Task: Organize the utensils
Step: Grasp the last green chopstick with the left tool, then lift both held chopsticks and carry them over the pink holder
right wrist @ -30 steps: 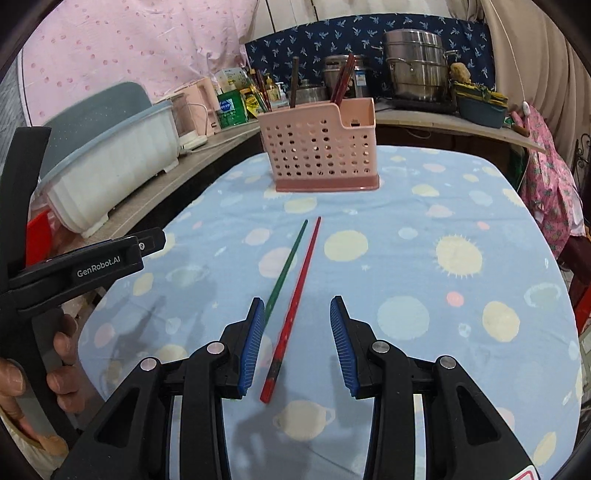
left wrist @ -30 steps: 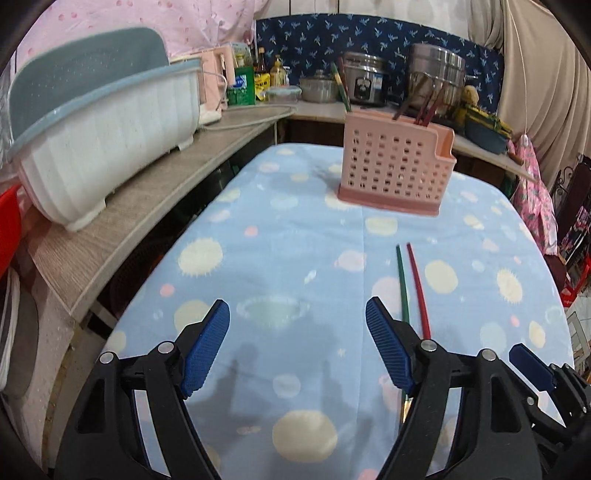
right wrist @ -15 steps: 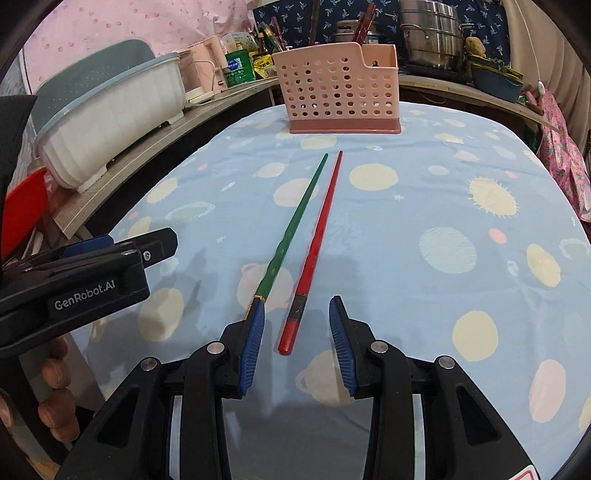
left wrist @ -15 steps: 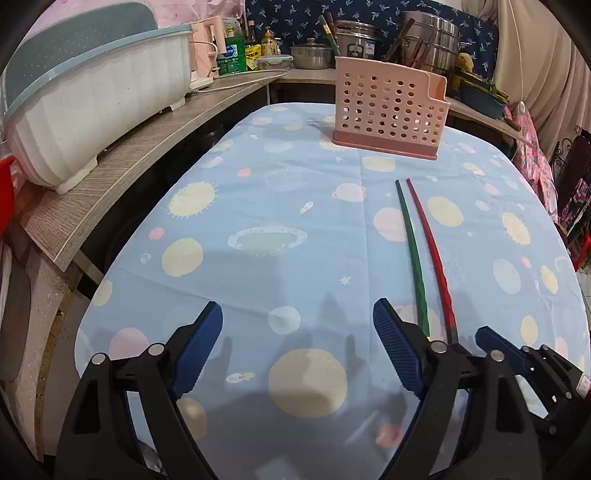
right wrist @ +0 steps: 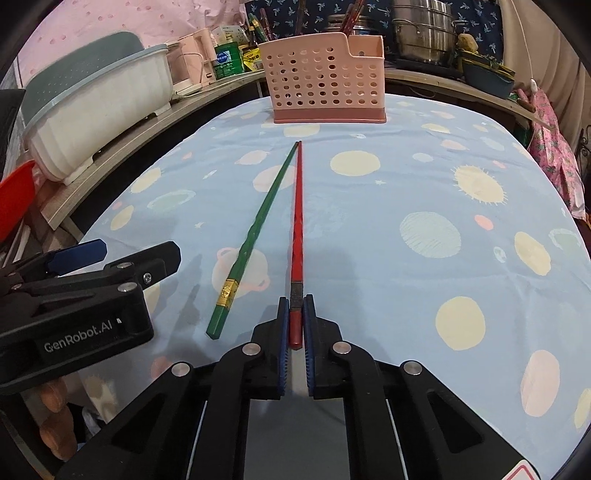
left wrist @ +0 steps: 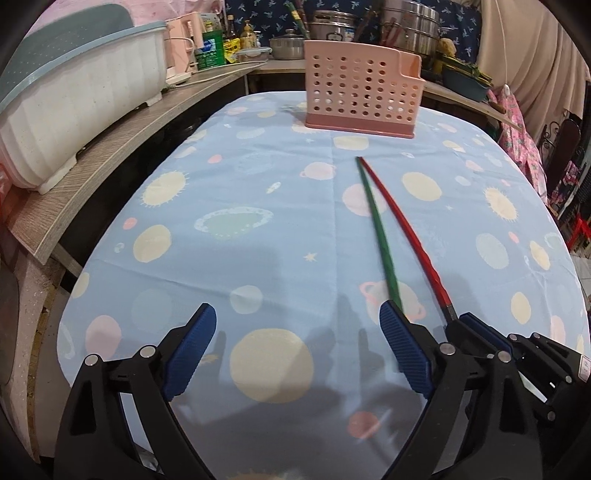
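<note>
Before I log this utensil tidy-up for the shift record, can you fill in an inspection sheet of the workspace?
Surface: table under a light blue planet-print cloth, flat.
Job's things: red chopstick and green chopstick lying side by side, far tips near touching; pink perforated plastic utensil holder upright beyond them.
Clutter: nothing seen on the cloth.
Grippers: right gripper has just closed onto the red chopstick's near end; left gripper has just been opening, nothing between its jaws.
Cables: white cord on the side counter.
Surroundings: white ribbed plastic tub, steel pots, bottles on the counters.
</note>
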A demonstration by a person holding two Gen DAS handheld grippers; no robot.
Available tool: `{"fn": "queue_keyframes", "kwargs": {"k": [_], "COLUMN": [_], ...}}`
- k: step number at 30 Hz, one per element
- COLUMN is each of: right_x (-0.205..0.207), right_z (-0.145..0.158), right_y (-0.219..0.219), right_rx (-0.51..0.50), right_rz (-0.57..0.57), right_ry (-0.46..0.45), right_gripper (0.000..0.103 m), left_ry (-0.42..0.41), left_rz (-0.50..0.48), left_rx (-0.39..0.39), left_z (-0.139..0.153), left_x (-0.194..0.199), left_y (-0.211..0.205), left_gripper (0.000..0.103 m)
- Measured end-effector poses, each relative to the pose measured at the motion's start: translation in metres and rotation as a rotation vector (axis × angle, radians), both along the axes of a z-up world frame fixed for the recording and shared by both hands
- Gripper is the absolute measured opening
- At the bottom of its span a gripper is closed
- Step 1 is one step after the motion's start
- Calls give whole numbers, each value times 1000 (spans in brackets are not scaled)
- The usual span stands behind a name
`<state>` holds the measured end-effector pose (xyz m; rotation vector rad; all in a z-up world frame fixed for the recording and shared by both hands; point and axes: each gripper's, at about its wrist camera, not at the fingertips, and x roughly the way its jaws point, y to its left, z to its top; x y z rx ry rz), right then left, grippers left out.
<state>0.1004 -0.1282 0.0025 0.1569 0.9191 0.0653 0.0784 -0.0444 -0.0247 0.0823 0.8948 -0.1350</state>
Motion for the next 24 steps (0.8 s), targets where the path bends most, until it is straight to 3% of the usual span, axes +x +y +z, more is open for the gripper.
{"fn": "queue_keyframes", "kwargs": {"k": [13,16,19,24], "right_x": [-17,-18,-18,-18], "right_z": [0,0,0,0], "right_y": [-22,-23,-23,-22], "right_rx": [42,43,43,43], "right_rz": [-51,-52,-52,-51], "right_ry": [12,11,11,11], "right_gripper": [7,7,7,7], "left_ry": [53,81,70,69], "left_rz": [-48,-53,-53,-62], "left_rx": [-23,-31,-20,-26], "left_z": [-18,-24,-25,-21], "left_x": [-2,1,0,-1], "left_y": [-26,-27,-27,-24], "left_gripper": [85,71,66,36]}}
